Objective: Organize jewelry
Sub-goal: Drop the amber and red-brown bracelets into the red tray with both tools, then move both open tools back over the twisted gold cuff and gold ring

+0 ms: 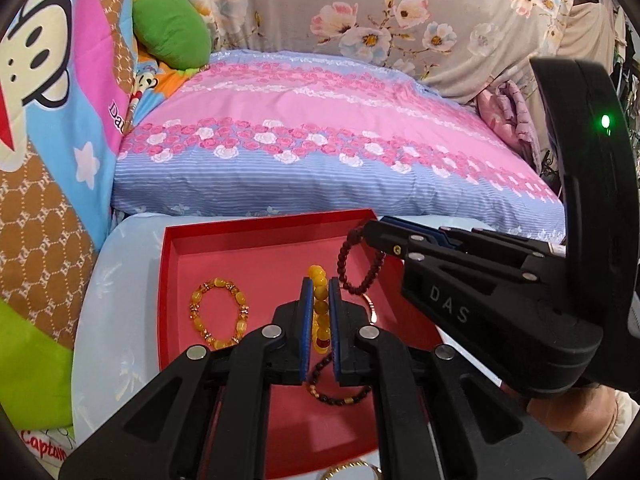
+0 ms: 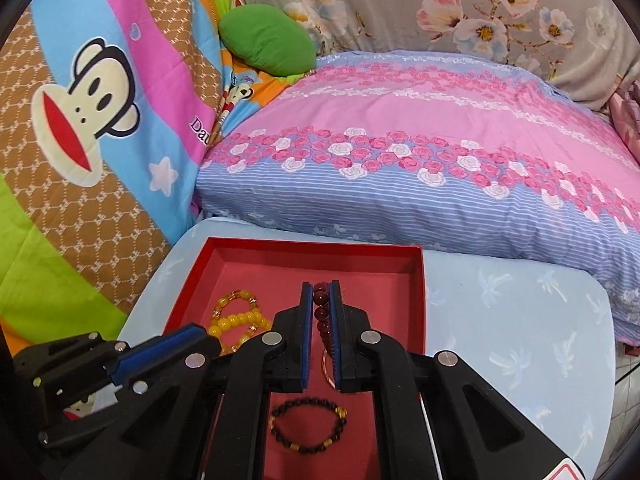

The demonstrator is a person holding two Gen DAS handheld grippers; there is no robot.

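Meanwhile, both black two-finger grippers are hanging over a shallow red cardboard tray (image 1: 170, 280) that is sitting on a pale blue patterned table (image 2: 512, 320), low in each view.

At the centre bottom of the left wrist view, the left gripper (image 1: 320, 300) is clamping a yellow round-bead bracelet (image 1: 320, 280) between its blue pads, the beads standing up above the fingertips. At the right of that view, the right gripper (image 1: 370, 236) is pinching a dark red beaded bracelet (image 1: 352, 268), whose loop is dangling over the tray's right side.

In the right wrist view, the same dark red beads are running up between the blue pads at the centre, and a thin copper-coloured bangle (image 2: 327, 364) is showing just below them; whether it is held or lying in the tray cannot be told.

Lying flat on the tray's pink floor are an amber oval-bead bracelet (image 1: 218, 314) at the left and a dark brown bead bracelet with gold spacers (image 2: 308, 426) near the bottom edge.

A pink-and-blue rose-print pillow (image 1: 320, 140) is filling the middle of both views behind the table, with a green cushion (image 1: 172, 34) at the upper left.
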